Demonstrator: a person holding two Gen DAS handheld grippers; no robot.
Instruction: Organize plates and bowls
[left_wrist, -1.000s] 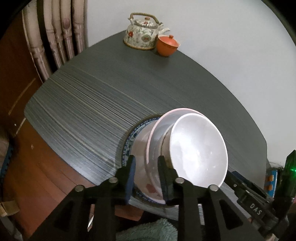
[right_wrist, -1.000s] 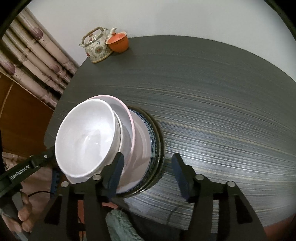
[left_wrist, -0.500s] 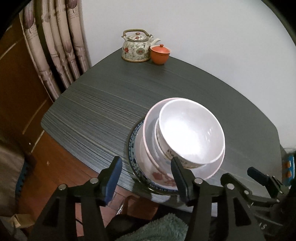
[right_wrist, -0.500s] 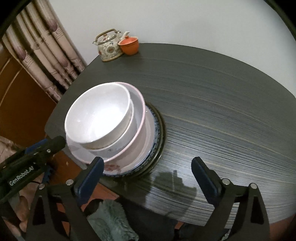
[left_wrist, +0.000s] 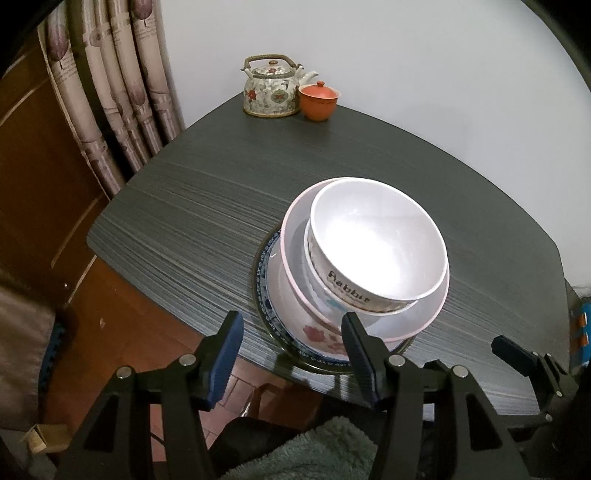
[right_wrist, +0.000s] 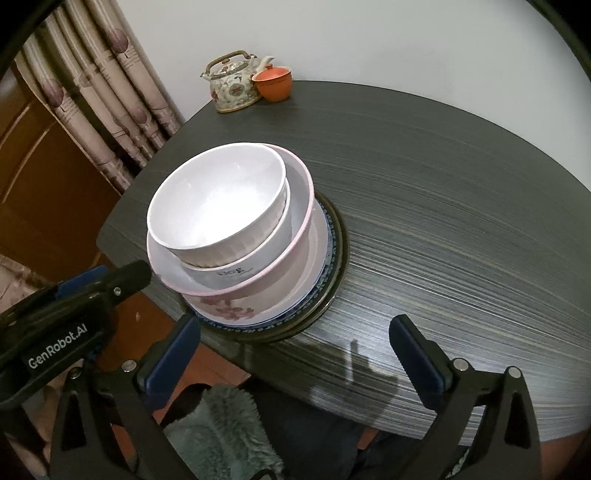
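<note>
Left wrist: 2 bowls (left_wrist: 376, 247) stacked; left gripper (left_wrist: 291, 345) apparently empty.

I am seeing a white bowl (left_wrist: 376, 240) lettered "Rabbit", a pink-rimmed bowl (left_wrist: 424, 314) showing red flowers, a blue-patterned plate (left_wrist: 264, 280), a dark grey streaked worktop (left_wrist: 207, 192), a floral teapot (left_wrist: 271, 92) and an orange lidded cup (left_wrist: 318, 99).

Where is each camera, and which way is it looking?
Left wrist: rides the open left gripper, looking across the table at the stacked bowls; the right gripper peeks in.
Right wrist: rides the open right gripper, facing the same stack from the other side; the left gripper shows.
Both see the stack, teapot and orange cup.
</note>
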